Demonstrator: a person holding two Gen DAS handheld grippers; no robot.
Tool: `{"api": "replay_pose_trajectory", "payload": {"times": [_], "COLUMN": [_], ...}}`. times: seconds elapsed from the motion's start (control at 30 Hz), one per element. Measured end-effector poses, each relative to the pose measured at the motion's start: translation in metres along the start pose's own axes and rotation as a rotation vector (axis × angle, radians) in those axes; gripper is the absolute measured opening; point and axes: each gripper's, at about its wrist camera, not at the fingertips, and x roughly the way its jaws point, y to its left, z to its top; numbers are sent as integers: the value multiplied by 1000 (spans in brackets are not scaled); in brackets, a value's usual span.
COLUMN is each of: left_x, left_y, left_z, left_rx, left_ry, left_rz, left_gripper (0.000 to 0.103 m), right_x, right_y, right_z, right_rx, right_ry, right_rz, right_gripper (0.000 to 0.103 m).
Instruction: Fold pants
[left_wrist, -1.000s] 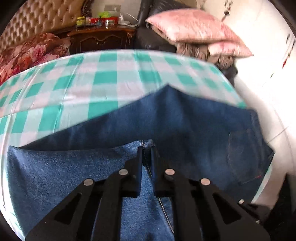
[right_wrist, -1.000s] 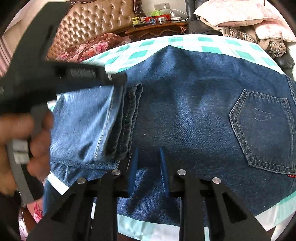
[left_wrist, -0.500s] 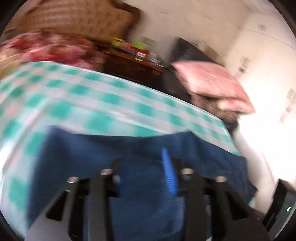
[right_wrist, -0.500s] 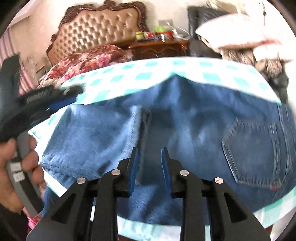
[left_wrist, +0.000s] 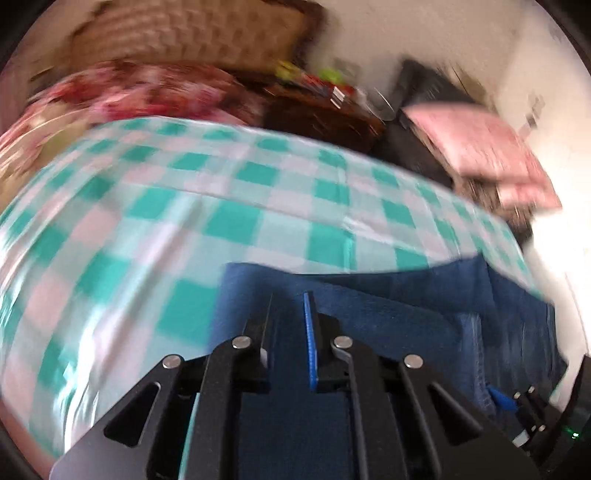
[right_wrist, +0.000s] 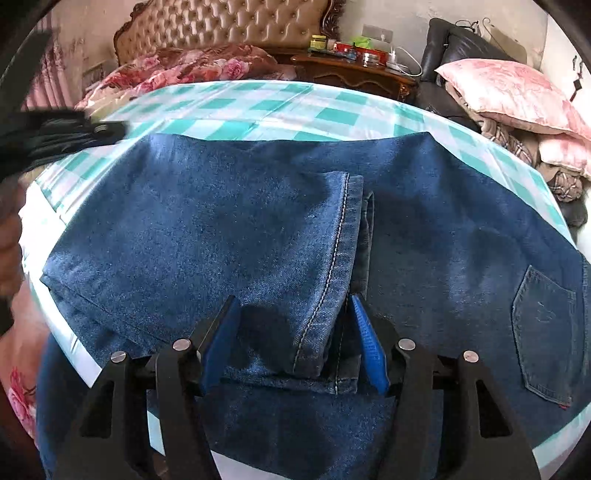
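My right gripper (right_wrist: 293, 343), fingers spread wide and holding nothing, straddles the folded leg hem of the pants (right_wrist: 229, 236) on the checkered table (right_wrist: 258, 107). My left gripper (left_wrist: 290, 325), fingers parted, holds nothing.

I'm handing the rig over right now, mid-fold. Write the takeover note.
Left gripper: open, empty, over the left edge of the jeans; its view is motion-blurred.
Right gripper: open, straddling the leg hem, not clamped.
Jeans lie on the checked tablecloth, legs folded over toward the seat; back pocket on the right, near edge hanging off the table.
Done: first fold laid down.
Left: probably one more fold, then tidy.
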Motion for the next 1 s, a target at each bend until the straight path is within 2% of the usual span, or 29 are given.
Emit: {"api": "replay_pose_trajectory", "payload": {"times": [0.03,0.07,0.1,0.17,0.2,0.23,0.3,0.33,0.43,0.5,0.57,0.6,0.67,0.73,0.83,0.93,1.0], "left_x": [13,31,42,44,41,34,9,1,-20,-20,-6,-9,-18,-34,-52,-53,-41], "left_y": [1,8,18,32,32,29,20,18,20,23,22,21,20,17,1,-12,-11], "left_z": [4,7,9,11,12,12,8,5,-18,-41,-60,-65,-68,-72,-82,-100,-113], "left_rx": [14,19,4,-50,-49,-35,-33,-43,-120,-154,-134,-116,-129,-152,-85,-30,-35], "left_ry": [29,65,85,82,71,44,-17,-26,-50,-13,69,33,25,-21,-70,-47,17], "left_rz": [23,89,121,82,93,103,51,56,95,92,100,105,109,105,110,124,128], "left_gripper": [13,12,2,2,2,2,5,6,6,7,8,8,8,15,18,22,22], "right_x": [1,2,3,3,2,0,0,1,1,1,1,1,1,1,1,1,1], "right_y": [-1,-2,-1,-2,-3,-2,-1,-1,0,0,0,0,1,1,0,1,1], "right_z": [1,2,3,3,0,-1,-1,-1,-1,-1,-1,-1,-1,-1,-2,-2,-2], "right_rx": [12,14,12,12,14,16,17,17,14,13,15,15,15,13,17,15,16], "right_ry": [9,14,21,26,27,28,35,37,39,37,38,40,40,39,41,41,42], "right_rz": [1,-1,-6,-9,-9,-10,-16,-18,-18,-18,-20,-20,-21,-21,-22,-22,-24], "right_gripper": [58,58,58,58,58,58,58,58,58,58,58,58,58,58,58,58,58]}}
